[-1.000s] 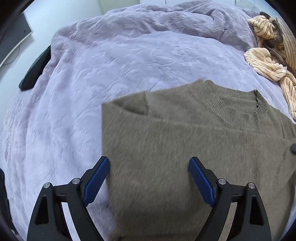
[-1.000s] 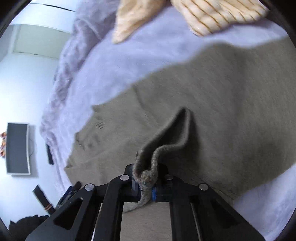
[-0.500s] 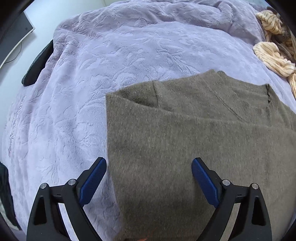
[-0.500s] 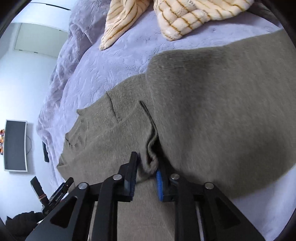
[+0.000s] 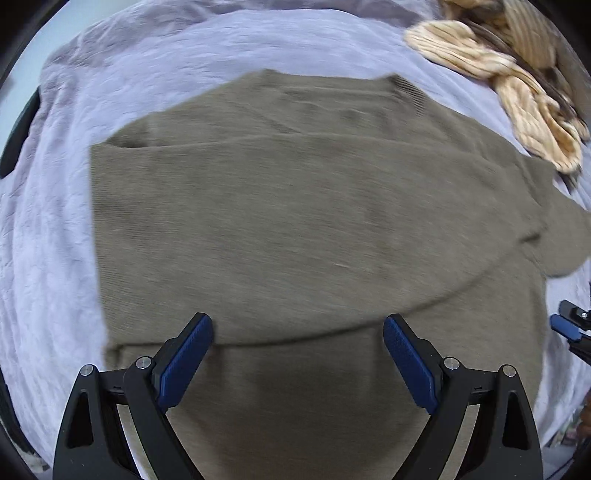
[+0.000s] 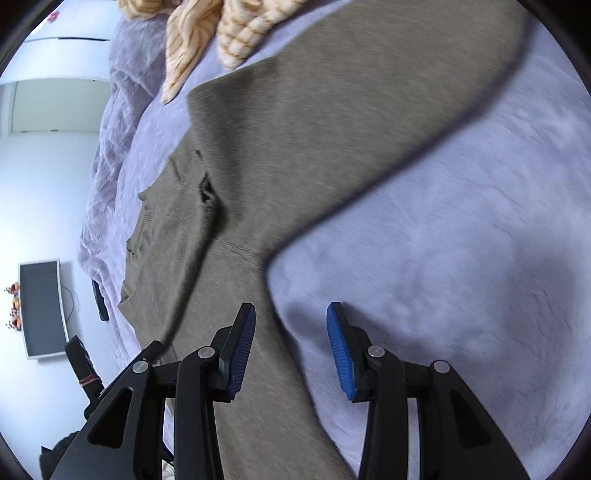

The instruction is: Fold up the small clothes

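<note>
An olive-brown knit sweater (image 5: 295, 221) lies on the lavender bedspread (image 5: 48, 258), one sleeve folded flat across its body. My left gripper (image 5: 297, 358) is open and empty, hovering above the sweater's lower part near the sleeve's edge. In the right wrist view the sweater (image 6: 295, 129) stretches up and right, its other sleeve spread out on the bedspread (image 6: 461, 240). My right gripper (image 6: 291, 347) is open and empty over the sweater's side edge. Its blue pad (image 5: 563, 326) shows at the left view's right edge.
A cream striped garment (image 5: 517, 81) lies bunched at the far right of the bed, also in the right wrist view (image 6: 221, 33). Beyond the bed's left side are a monitor (image 6: 42, 308) on a white wall and dark objects (image 6: 83, 365).
My right gripper opened and let go of the sleeve it was carrying, then drew back toward the sweater's side. The sleeve now lies across the body. My left gripper pulled back.
</note>
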`<state>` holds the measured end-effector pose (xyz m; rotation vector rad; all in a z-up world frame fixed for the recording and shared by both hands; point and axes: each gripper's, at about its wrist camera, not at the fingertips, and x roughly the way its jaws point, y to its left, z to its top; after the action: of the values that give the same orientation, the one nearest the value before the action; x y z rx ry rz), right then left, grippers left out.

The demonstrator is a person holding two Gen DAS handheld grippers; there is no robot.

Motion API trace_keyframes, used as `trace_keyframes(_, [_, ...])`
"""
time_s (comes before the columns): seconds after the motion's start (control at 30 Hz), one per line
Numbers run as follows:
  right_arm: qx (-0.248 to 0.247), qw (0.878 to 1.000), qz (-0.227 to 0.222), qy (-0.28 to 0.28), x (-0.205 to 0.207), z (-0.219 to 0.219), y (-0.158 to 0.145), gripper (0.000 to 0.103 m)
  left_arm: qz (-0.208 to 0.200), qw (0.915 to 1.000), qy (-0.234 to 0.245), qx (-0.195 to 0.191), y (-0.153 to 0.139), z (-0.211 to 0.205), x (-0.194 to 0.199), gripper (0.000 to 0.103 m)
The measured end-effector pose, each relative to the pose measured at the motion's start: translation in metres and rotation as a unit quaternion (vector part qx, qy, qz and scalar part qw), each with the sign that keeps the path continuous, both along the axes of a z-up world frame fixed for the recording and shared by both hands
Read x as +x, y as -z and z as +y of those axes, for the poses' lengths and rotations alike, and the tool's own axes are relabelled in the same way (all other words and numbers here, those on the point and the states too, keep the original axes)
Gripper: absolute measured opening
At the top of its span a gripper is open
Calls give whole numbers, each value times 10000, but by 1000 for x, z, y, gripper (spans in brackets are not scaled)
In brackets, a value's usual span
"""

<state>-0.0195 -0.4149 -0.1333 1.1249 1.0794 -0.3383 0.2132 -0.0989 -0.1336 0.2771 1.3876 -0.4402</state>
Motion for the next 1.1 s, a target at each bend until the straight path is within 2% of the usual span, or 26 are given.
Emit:
trace_keyframes(0.17, [31, 9998, 12, 188, -28, -10, -2, 44, 191, 9992, 335, -110, -1, -47, -33, 94])
trace_keyframes(0.33, [-65, 9995, 1, 302, -52, -26, -9, 44, 194, 9982, 550, -159, -6, -86, -57, 94])
trace_keyframes(0.53, [-54, 9985, -37, 538, -78, -48, -10, 44, 157, 9980, 603, -122, -6, -123, -71, 94])
trace_keyframes(0.73, [-154, 9980, -15, 619, -88, -65, -11, 44, 207, 9981, 572, -24, 1, -154, -79, 94])
trace_keyframes(0.77, [-181, 9977, -15, 646, -89, -70, -12, 45, 230, 9982, 555, -20, 2, -159, -80, 94])
trace_keyframes(0.83, [-226, 9972, -29, 718, -88, -79, -13, 63, 254, 9982, 546, -25, 7, -170, -88, 94])
trace_keyframes(1.1, [-627, 9939, -199, 880, -70, -125, -26, 64, 267, 9977, 620, 112, 19, -200, -102, 94])
